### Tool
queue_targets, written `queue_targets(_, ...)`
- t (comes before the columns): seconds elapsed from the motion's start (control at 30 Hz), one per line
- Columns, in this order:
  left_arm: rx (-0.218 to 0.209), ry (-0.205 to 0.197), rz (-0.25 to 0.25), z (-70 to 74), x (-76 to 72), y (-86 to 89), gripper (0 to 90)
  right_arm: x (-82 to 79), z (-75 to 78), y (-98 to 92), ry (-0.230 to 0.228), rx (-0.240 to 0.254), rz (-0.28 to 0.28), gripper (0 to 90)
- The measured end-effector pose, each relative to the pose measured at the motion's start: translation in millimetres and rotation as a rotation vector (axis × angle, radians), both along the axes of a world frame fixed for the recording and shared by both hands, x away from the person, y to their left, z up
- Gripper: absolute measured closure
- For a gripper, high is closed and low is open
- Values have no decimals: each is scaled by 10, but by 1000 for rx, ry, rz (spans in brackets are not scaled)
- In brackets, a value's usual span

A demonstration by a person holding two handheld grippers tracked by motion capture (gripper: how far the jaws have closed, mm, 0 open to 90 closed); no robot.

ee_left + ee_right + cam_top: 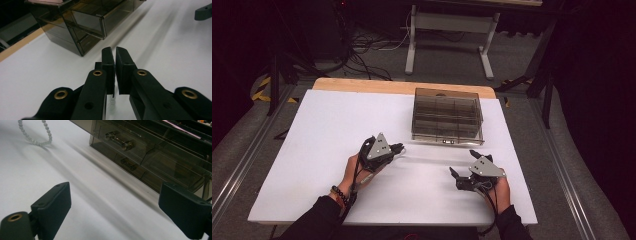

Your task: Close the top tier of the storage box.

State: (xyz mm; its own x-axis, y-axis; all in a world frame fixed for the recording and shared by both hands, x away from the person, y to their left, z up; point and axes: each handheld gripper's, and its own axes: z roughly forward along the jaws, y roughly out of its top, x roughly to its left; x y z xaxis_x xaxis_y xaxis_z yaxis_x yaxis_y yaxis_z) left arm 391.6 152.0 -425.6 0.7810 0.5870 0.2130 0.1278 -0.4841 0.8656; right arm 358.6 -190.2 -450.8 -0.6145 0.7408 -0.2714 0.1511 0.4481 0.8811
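Drawers: a smoky clear box (447, 116) of them stands in the upper middle of the high view, on the white table (312, 150), and nothing else lies between it and the two grippers below it. In the right gripper view the box (155, 152) runs across the upper right, with two handles counted on its front: a shiny bar handle (119, 140) above and a darker one (128, 163) lower down. A string of pale beads (35, 135) loops at the upper left of that view, on the table, well apart from the box. One box, one bead string, two grippers, two hands. The left gripper (398, 148) sits at centre left of the high view, its tips pointing right, near the box's lower left corner but not touching it; in the left gripper view its jaws stand together with only a thin slit between them and nothing in it, and the box corner (82, 32) lies beyond the tips at upper left. The right gripper (463, 163) is at lower right of the high view, below the box, its jaws wide apart and empty; the lower handle lies ahead of that gap, clear of both fingers (53, 205).
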Motion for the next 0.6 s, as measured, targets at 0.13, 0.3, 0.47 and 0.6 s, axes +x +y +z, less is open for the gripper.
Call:
queue_targets(0.13,-20,-1,4,45,26,1,861,-6,-3,3,1,-2,1,116)
queue_targets(0.3,-27,-22,-2,106,13,-25,861,-3,-8,9,3,-3,2,116)
queue_targets(0.47,-45,-29,-20,201,-12,-52,861,-4,-6,8,0,-1,-3,116)
queue_targets(0.6,-60,-38,-40,290,-33,-99,861,0,-10,5,1,-1,-4,116)
